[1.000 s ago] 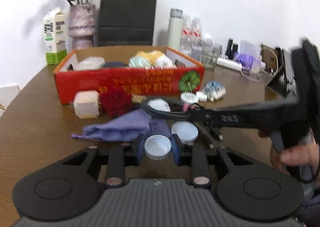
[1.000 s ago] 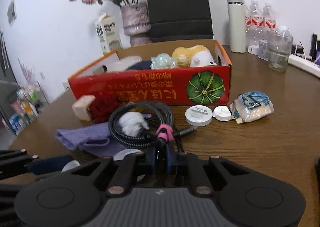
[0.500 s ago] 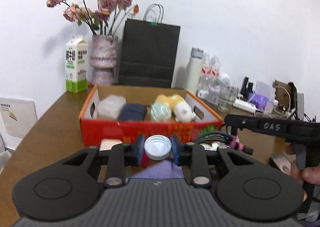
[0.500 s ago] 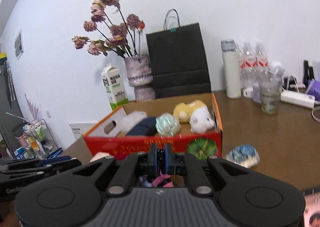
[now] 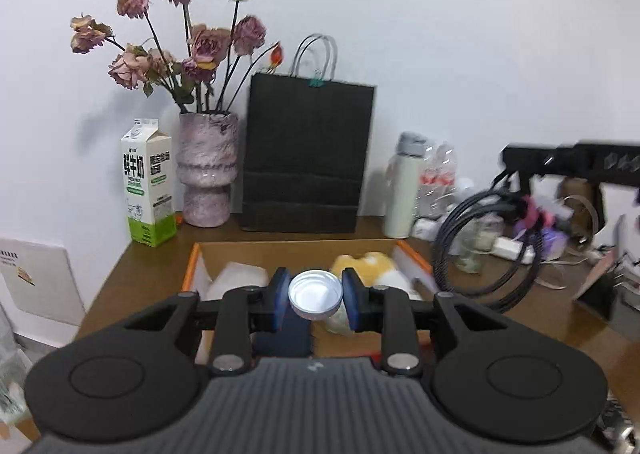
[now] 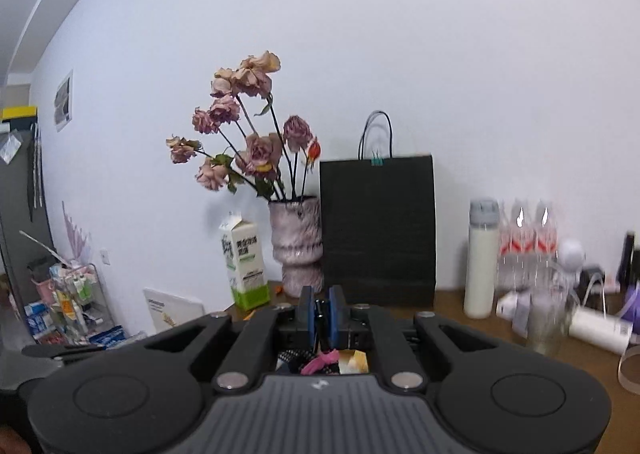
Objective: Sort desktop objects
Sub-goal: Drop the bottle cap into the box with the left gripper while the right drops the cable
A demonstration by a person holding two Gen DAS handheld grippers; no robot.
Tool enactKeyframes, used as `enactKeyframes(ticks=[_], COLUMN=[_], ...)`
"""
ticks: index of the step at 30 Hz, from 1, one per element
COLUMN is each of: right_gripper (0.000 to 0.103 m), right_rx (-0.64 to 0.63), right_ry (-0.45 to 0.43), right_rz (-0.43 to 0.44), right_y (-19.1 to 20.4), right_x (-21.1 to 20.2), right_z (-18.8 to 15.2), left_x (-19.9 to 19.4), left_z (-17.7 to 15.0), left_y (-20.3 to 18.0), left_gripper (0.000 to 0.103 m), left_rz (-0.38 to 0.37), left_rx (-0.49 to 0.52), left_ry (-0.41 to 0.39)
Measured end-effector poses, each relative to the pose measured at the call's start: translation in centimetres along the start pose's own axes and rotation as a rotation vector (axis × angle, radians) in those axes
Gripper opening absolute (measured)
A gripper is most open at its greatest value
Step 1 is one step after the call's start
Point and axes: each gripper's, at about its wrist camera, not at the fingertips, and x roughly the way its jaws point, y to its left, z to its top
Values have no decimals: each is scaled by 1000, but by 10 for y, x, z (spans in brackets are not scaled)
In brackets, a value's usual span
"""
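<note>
Clearly white, round, shallow cap (image 5: 315,294)

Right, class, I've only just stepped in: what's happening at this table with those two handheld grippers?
A person is sorting desk clutter into the orange cardboard box. The left gripper holds a white jar lid between its fingers, above the box, where a yellow plush toy already lies. The right gripper is clamped on a coiled black cable with a pink tie, dangling in the air to the right of the box. Neither item is dropped in yet.

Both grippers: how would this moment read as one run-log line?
left gripper: shut on white cap | right gripper: shut on black cable | below: cardboard box
</note>
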Motion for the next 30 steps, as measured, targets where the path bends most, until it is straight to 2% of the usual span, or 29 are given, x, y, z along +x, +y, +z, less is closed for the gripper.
enactKeyframes(ticks=[2, 5, 11, 15, 17, 18, 19, 20, 22, 23, 25, 27, 30], right_gripper=[6, 6, 6, 5, 6, 6, 7, 11, 30, 34, 51, 62, 67], right_rx=[-19, -39, 37, 68, 85, 91, 98, 100, 75, 58, 19, -3, -5], right_ry=[23, 81, 313, 434, 464, 480, 499, 521, 555, 555, 531, 498, 475], right_rz=[-6, -18, -4, -28, -40, -40, -36, -42, -71, -80, -96, -123, -155], right_y=[1, 1, -20, -35, -40, -43, -44, -46, -46, -46, -44, -45, -50], right_x=[20, 52, 145, 211, 234, 244, 253, 260, 267, 265, 258, 246, 222], right_z=[7, 1, -34, -47, -53, -54, -56, -57, -58, -57, -52, -45, -35], left_x=[25, 65, 148, 188, 197, 197, 197, 196, 192, 189, 181, 173, 154], left_z=[4, -1, -12, -15, -17, -18, -17, -15, -11, -10, -5, -2, -3], left_y=[7, 18, 41, 55, 58, 58, 61, 63, 66, 68, 68, 65, 59], left_gripper=[29, 29, 29, 30, 33, 41, 45, 48, 54, 59, 63, 77, 84], left_rz=[37, 99, 140, 173, 198, 203, 193, 172, 159, 160, 158, 164, 172], left_rx=[17, 43, 19, 22, 30, 29, 12, -12, -42, -50, -57, -58, -31], left_ry=[39, 111, 312, 388, 395, 393, 399, 393, 390, 384, 369, 360, 333])
